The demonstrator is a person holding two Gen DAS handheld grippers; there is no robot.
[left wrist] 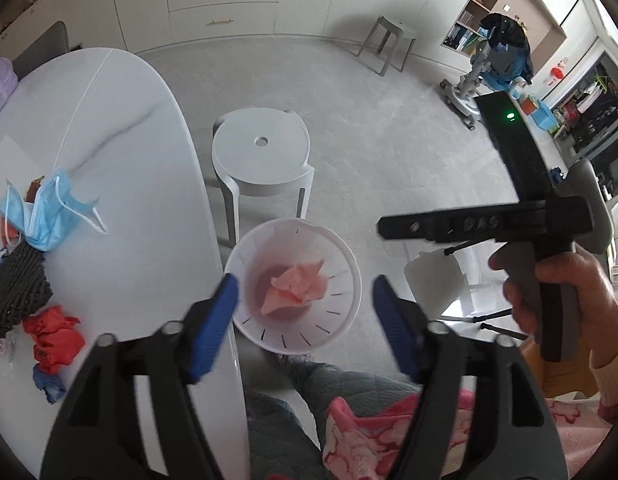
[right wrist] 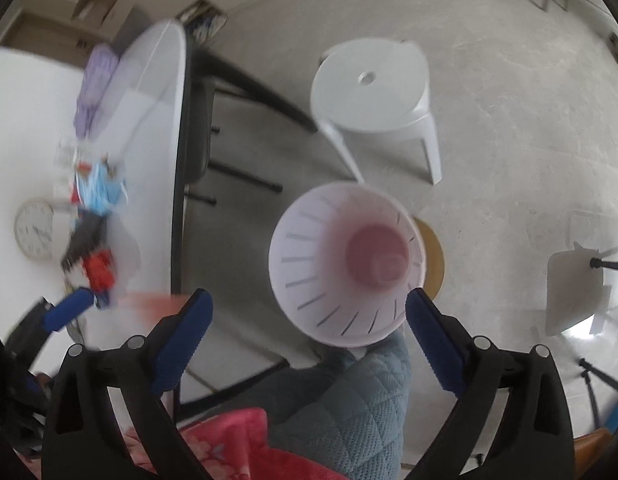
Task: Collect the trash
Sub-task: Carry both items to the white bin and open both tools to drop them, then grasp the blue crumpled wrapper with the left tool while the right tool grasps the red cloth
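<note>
Both your grippers, left and right, stand wide open above the bin, gripping nothing. Pink paper lies inside it. Remaining trash sits on the table.

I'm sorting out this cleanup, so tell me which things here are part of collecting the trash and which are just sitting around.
Part of the job:
- white bin on the floor beside the table
- pink crumpled paper inside it
- blue face mask, red wrapper and black mesh piece on the table
- left gripper and right gripper, both open

Just lying about:
- white stool
- grey stool
- clock
</note>
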